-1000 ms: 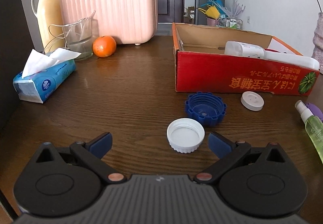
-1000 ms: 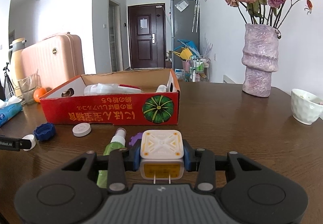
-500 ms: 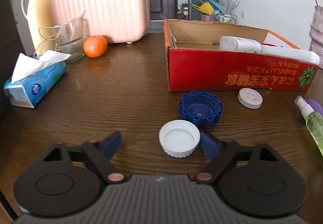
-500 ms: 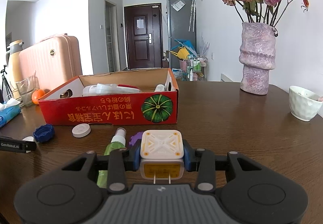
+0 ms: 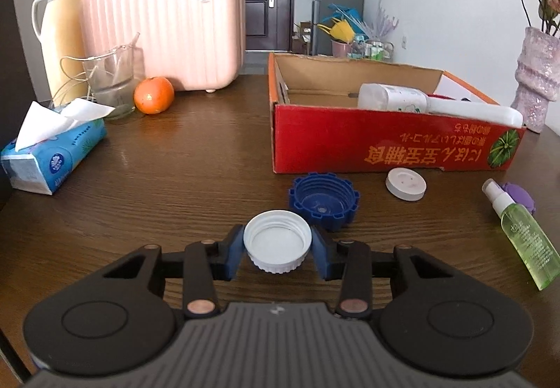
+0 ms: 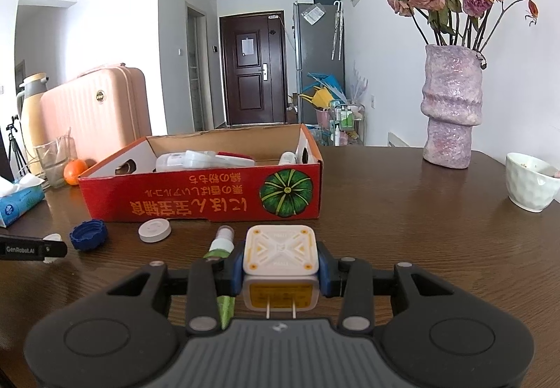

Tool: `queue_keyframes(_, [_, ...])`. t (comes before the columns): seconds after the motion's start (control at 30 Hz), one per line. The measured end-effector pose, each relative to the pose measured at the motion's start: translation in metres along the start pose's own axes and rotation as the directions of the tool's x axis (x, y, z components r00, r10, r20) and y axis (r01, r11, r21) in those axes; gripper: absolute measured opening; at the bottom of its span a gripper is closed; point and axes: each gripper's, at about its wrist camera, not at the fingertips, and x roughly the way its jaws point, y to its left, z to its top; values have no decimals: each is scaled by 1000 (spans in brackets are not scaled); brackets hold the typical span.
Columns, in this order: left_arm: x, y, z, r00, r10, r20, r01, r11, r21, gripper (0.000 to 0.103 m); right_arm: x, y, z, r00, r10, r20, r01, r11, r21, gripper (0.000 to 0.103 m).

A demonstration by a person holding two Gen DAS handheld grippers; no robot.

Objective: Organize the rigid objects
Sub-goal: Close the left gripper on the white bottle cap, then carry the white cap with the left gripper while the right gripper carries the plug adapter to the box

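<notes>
Two grippers, both loaded. Left gripper [image 5: 277,249] has just been closing and its blue pads now pinch the white bottle cap [image 5: 277,241], open side up, low over the dark wood surface [image 5: 168,178]. Right gripper [image 6: 281,269] is clamped on the white plug adapter [image 6: 281,253], prongs pointing back at the camera.

Step in hand, as I read it: grasp done on the cap, transfer not yet begun. Red cardboard box [image 5: 385,146] sits beyond and to the right, already holding a white bottle [image 5: 392,97] and other bits.

Next move likely calls for lifting the cap clear of the blue ridged cap [image 5: 323,200] just behind it, then carrying it over the box's near wall before release. Still loose on the surface: round white disc [image 5: 406,184], green spray bottle [image 5: 525,241].
</notes>
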Motion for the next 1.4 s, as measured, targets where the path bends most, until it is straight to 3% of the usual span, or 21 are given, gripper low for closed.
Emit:
queue_keyframes(0.33, [-16, 0, 3, 998, 20, 63, -19, 1000, -6, 41, -7, 7, 1, 1000, 18, 20, -18, 1000, 7, 38])
queue_keyframes(1.13, [-65, -24, 15, 982, -75, 175, 82, 996, -29, 41, -24, 17, 21, 993, 58, 106, -61, 998, 18, 38])
queue_keyframes(1.4, [-71, -36, 27, 976, -78, 204, 85, 996, -30, 41, -22, 20, 37, 988, 70, 135, -71, 997, 5, 38])
